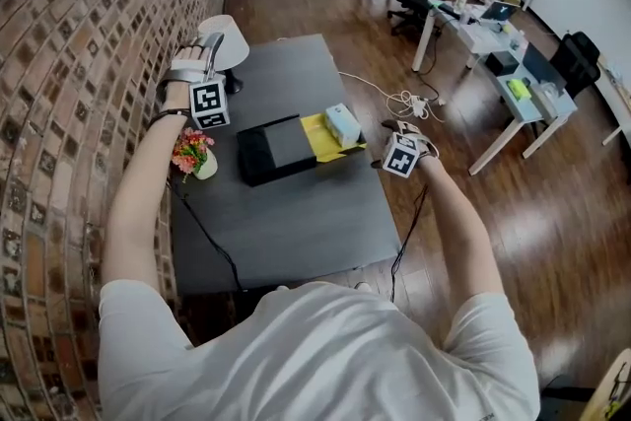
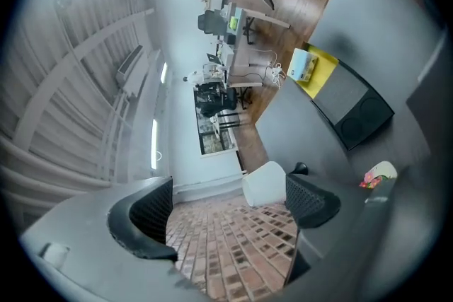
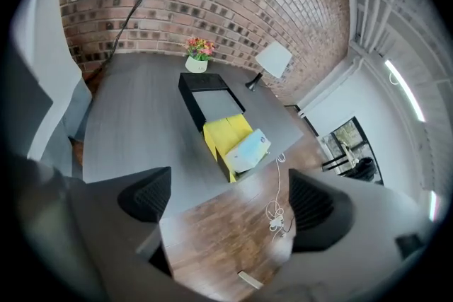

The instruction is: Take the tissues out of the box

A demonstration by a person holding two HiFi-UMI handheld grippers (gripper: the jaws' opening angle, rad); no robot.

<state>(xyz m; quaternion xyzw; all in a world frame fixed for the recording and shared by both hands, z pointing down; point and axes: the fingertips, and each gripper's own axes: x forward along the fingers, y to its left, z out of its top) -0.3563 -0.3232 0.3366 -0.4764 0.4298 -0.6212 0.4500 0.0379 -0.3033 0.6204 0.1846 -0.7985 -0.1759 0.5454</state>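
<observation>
A flat black box (image 1: 274, 151) lies on the dark grey table (image 1: 296, 222), its yellow flap (image 1: 325, 138) folded out at the right end. A pale blue tissue pack (image 1: 343, 123) rests on that yellow flap. My left gripper (image 1: 202, 54) is held up at the table's far left by the brick wall, well away from the box, open and empty (image 2: 226, 212). Off the table's right edge, my right gripper (image 1: 399, 128) hovers over the wooden floor, open and empty (image 3: 230, 205); the tissue pack (image 3: 248, 150) and box (image 3: 212, 106) lie ahead of it.
A white-shaded lamp (image 1: 223, 42) stands at the table's far left corner. A small pot of flowers (image 1: 193, 153) sits left of the box. White cables with a power strip (image 1: 409, 102) lie on the floor to the right. Desks and chairs (image 1: 493, 35) stand beyond.
</observation>
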